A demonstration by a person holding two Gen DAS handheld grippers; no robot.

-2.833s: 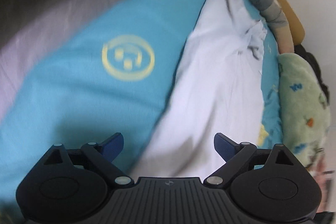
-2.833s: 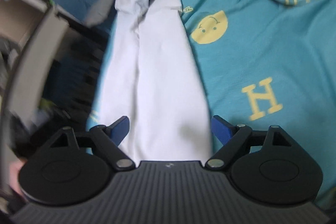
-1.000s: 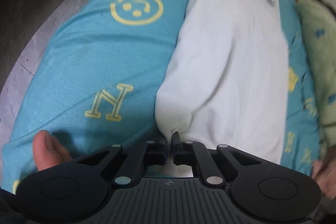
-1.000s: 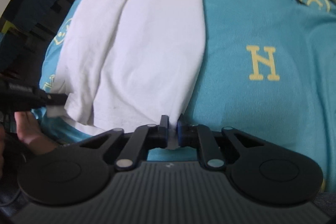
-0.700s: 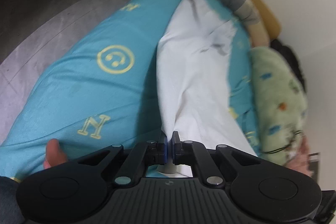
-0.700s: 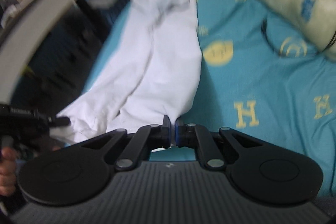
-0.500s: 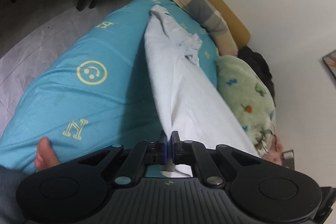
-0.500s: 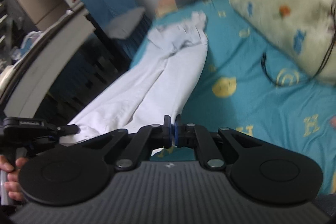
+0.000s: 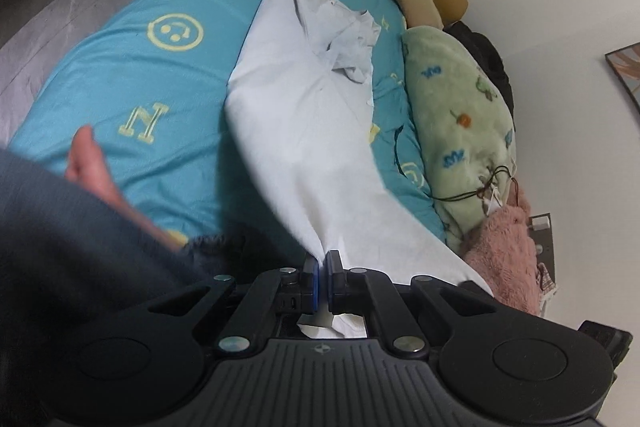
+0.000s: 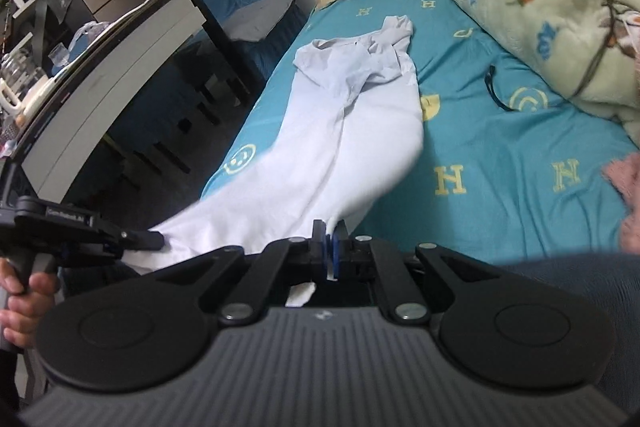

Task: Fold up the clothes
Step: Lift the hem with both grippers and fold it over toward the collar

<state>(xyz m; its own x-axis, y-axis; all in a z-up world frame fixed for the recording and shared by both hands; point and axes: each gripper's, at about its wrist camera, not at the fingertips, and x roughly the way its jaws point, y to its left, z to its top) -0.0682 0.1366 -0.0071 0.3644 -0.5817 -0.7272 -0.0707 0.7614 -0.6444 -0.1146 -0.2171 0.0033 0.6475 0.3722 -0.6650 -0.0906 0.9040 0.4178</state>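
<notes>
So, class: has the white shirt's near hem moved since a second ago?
Yes. The white shirt hem has risen off the teal bedsheet, pinched by both grippers; its collar end remains there.

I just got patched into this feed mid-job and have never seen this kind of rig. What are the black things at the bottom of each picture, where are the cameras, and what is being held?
There is no robot arm. A person holds a hand-held two-finger clamp in each hand, and each clamp carries a wide-angle camera looking forward along its fingers. The black shapes at the bottom are the clamps themselves.

One picture is from the left gripper, the other from the right gripper. In the right view you can also see the left clamp and the person's hand gripping its handle.

On the bed with the turquoise sheet printed with yellow letters and smiley faces lies a white collared shirt. Both grippers are shut on its near hem, one at each corner, lifting that end while the collar end rests on the sheet. A pale green fleece blanket sits alongside.
</notes>
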